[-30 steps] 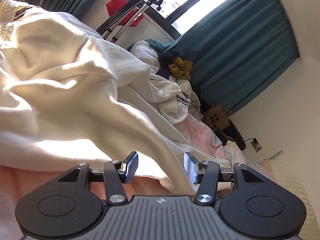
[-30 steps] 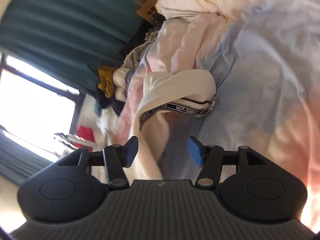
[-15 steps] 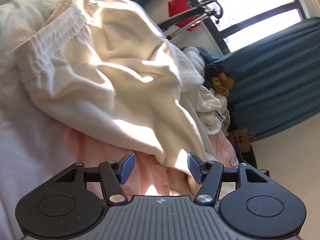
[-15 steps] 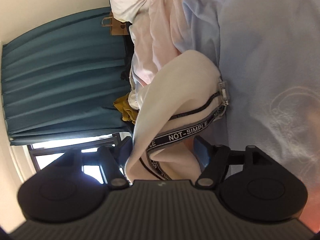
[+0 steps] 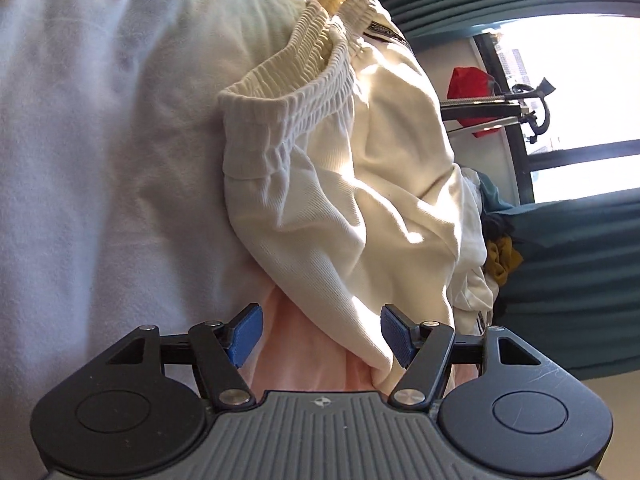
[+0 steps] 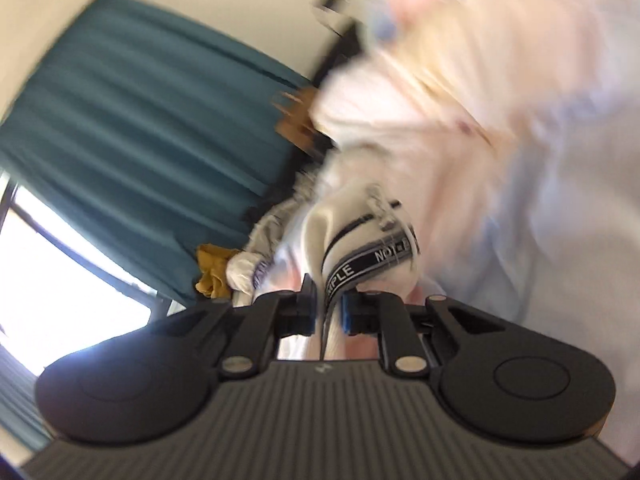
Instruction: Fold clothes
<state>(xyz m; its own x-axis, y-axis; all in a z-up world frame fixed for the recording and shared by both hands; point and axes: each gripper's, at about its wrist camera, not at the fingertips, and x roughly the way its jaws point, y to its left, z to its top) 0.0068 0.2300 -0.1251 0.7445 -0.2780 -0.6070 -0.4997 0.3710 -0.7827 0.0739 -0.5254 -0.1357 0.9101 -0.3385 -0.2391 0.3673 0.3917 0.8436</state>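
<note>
Cream trousers (image 5: pixel 352 208) with a ribbed elastic waistband (image 5: pixel 296 80) lie crumpled on the pale bedsheet (image 5: pixel 100 160). My left gripper (image 5: pixel 322 338) is open, and a lower fold of the trousers reaches between its blue pads without being clamped. In the blurred right wrist view, my right gripper (image 6: pixel 328 314) is shut on the trousers' hem (image 6: pixel 360 252), at its black band with white lettering (image 6: pixel 368 266). The cloth rises from the jaws in a bunch.
Pink bedding (image 5: pixel 304 360) shows under the trousers. A heap of other clothes, with a mustard piece (image 5: pixel 502 258), lies by the teal curtain (image 5: pixel 580 280). A red item (image 5: pixel 470 88) and a metal rack (image 5: pixel 500 108) stand by the window. The curtain (image 6: pixel 140 128) fills the left of the right wrist view.
My right gripper has closed on the lettered hem and is swinging, which blurs its view. My left gripper has swung along the trousers and the waistband is now in full view.
</note>
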